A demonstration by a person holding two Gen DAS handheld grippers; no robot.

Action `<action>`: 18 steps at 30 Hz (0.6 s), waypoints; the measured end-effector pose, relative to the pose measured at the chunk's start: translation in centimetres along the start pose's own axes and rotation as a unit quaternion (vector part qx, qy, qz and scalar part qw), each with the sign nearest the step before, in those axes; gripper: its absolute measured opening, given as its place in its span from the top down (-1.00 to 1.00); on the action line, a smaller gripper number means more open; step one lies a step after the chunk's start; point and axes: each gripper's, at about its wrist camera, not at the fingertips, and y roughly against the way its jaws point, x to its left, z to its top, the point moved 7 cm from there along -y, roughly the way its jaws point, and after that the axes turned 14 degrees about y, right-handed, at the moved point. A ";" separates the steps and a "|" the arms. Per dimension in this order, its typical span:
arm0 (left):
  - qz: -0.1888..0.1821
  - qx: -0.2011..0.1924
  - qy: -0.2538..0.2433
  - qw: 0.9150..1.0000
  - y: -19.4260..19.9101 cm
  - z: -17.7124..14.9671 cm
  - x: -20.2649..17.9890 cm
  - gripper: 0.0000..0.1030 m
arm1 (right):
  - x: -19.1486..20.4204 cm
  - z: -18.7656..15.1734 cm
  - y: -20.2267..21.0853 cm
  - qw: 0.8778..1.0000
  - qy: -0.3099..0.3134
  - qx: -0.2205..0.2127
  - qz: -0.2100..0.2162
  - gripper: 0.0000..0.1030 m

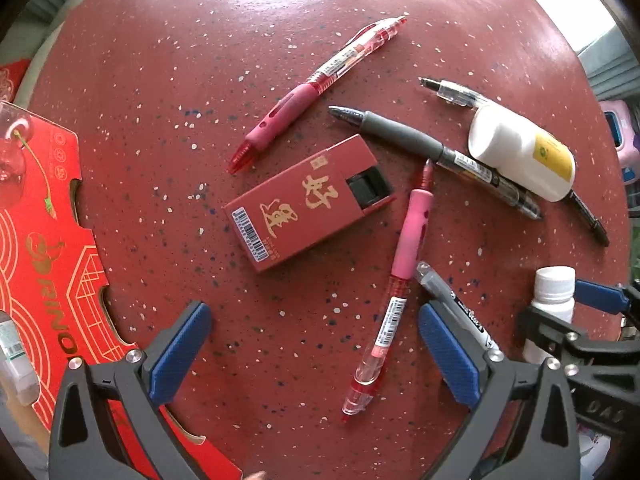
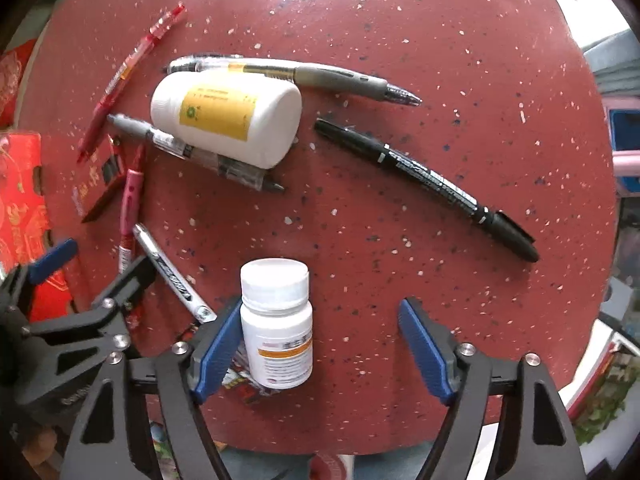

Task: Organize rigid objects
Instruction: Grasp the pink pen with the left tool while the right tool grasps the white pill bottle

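Observation:
My left gripper is open and empty above the red speckled table. Ahead of it lie a small red box with gold characters, two red pens, a grey pen and a white marker. My right gripper is open around an upright small white pill bottle, which stands against the left finger. A larger white bottle with a yellow label lies on its side across two pens. A black marker lies to the right.
A red printed carton sits at the table's left edge, also seen in the right wrist view. A pink and blue object stands beyond the table's right edge. The table edge curves close behind the right gripper.

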 end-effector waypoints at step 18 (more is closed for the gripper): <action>-0.010 -0.027 -0.037 0.999 -0.3 0.6 -4.4 -1.00 | -0.5 -1.6 0.4 0.996 0.084 -0.001 -0.038 0.27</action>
